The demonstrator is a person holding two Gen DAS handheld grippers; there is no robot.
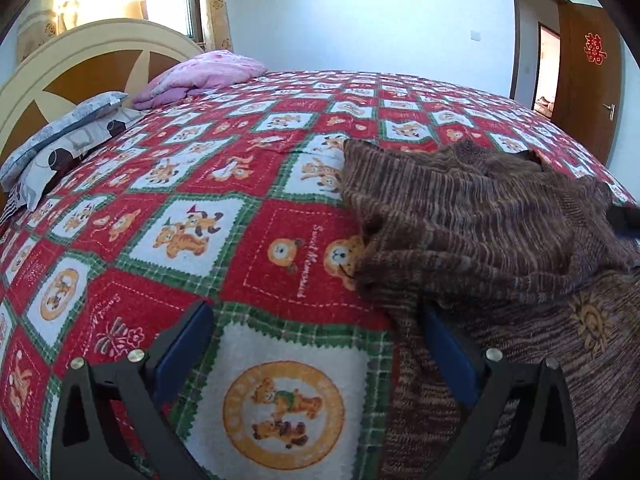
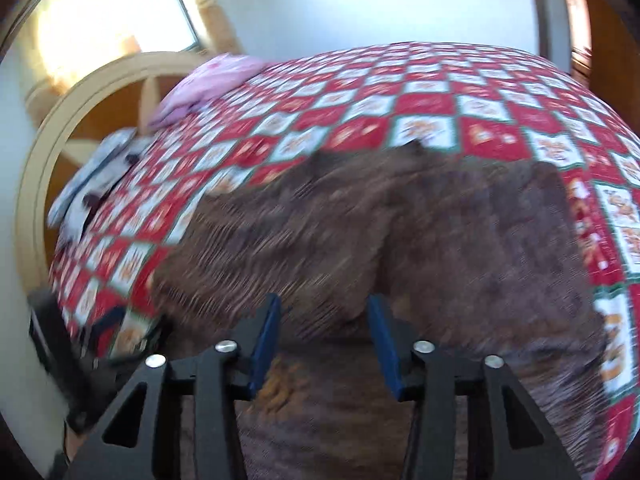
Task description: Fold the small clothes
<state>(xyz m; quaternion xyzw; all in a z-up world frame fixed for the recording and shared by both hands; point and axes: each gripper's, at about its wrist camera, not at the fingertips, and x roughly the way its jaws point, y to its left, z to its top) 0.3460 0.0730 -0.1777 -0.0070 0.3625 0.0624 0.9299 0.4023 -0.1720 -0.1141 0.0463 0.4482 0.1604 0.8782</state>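
Observation:
A brown striped knit sweater (image 1: 480, 224) lies on the bed, its upper part folded over the lower part, which bears an orange sun motif (image 1: 591, 322). My left gripper (image 1: 316, 308) stands wide open low over the bedspread at the sweater's left edge; the knit lies against its right finger (image 1: 448, 344), and nothing is pinched. In the blurred right wrist view, my right gripper (image 2: 323, 304) hovers over the sweater (image 2: 400, 232) with its jaws partly apart, astride the folded layer's front edge. The pads do not visibly press the knit.
The bed carries a red, white and green checked bedspread (image 1: 240, 184) with bear prints. A pink quilt (image 1: 200, 76) and grey patterned pillows (image 1: 68, 136) lie by the cream headboard (image 1: 92, 44). A brown door (image 1: 588, 80) stands open at the far right.

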